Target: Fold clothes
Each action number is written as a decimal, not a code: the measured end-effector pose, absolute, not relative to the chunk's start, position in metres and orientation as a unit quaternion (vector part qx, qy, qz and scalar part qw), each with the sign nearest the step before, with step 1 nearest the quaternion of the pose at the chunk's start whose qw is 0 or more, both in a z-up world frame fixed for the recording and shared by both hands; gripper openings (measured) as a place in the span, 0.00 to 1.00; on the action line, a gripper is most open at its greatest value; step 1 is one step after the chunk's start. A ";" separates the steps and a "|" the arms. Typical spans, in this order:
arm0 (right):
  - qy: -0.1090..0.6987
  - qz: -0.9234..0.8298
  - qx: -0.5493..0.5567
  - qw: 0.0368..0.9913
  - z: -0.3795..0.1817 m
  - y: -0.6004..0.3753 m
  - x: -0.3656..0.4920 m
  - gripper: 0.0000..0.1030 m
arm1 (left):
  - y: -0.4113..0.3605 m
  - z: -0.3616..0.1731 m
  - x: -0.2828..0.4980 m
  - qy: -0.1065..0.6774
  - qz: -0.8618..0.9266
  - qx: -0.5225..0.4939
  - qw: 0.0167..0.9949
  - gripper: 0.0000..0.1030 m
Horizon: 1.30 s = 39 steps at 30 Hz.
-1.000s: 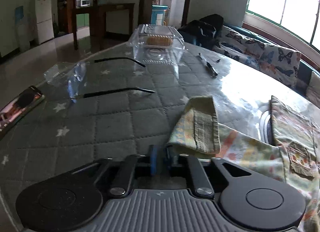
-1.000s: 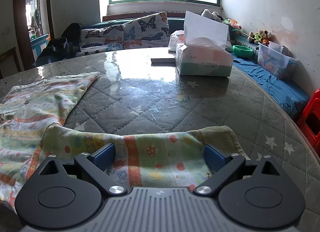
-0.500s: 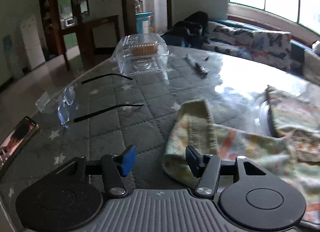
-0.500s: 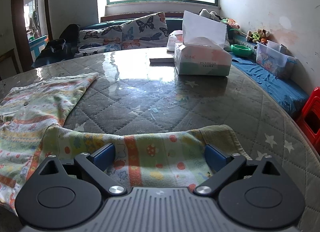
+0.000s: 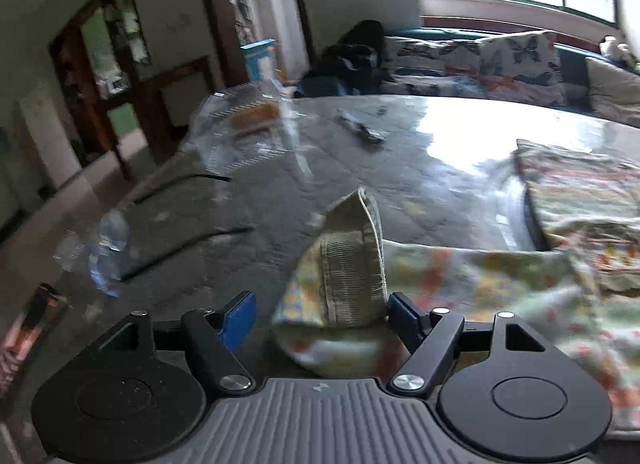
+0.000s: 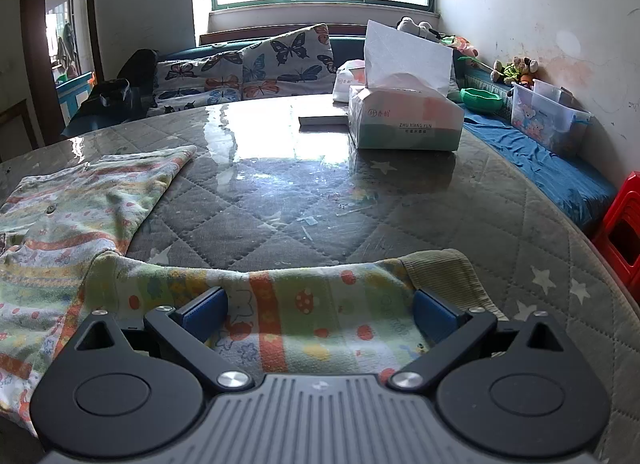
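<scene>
In the blurred left wrist view, a pair of clear glasses (image 5: 108,248) lay at the far left of the quilted tabletop (image 5: 248,223), with a clear plastic box (image 5: 244,131) behind them and a dark pen (image 5: 360,129) a little further right. The left claw (image 5: 320,318) stood wide, its blue pads (image 5: 239,318) set apart on either side of a ribbed cuff (image 5: 352,280) at the end of one sleeve of the patterned garment (image 5: 480,284); the cuff stood bunched and raised between the pads, close against the right one and clear of the left one. The rest of the garment spread away to the right across the tabletop. In the right wrist view, the garment's body (image 6: 80,207) lay flat at the left, and its other sleeve (image 6: 288,304) ran across the near edge, ending in a ribbed cuff (image 6: 444,276) at the right. The right claw (image 6: 320,314) was also wide, with that sleeve lying flat between and under its pads (image 6: 204,310), gripped by neither. Further back and to the right, a tissue box (image 6: 404,119) stood on the glossy part of the tabletop, with a thin dark slab (image 6: 324,120) just beside it on its left.
</scene>
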State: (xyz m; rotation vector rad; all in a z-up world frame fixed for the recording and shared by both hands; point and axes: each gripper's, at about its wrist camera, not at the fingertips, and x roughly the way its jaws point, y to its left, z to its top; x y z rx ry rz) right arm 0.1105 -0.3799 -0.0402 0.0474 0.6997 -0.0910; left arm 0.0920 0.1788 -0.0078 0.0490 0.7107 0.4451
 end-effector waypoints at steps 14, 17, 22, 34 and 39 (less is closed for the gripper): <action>0.344 -0.046 0.022 0.938 -0.041 -0.377 0.112 1.00 | 0.218 0.001 0.079 0.333 0.267 -0.039 0.904 0.72; 0.344 -0.046 0.023 0.938 -0.041 -0.378 0.111 1.00 | 0.200 -0.001 0.092 0.337 0.229 -0.030 0.912 0.72; 0.343 -0.045 0.024 0.938 -0.041 -0.378 0.112 1.00 | 0.189 -0.012 0.117 0.351 0.206 -0.012 0.913 0.72; 0.343 -0.044 0.027 0.938 -0.041 -0.378 0.112 1.00 | 0.219 -0.014 0.131 0.341 0.265 -0.008 0.902 0.73; 0.339 -0.041 0.014 0.940 -0.036 -0.370 0.108 1.00 | 0.208 -0.007 0.119 0.346 0.248 -0.011 0.905 0.72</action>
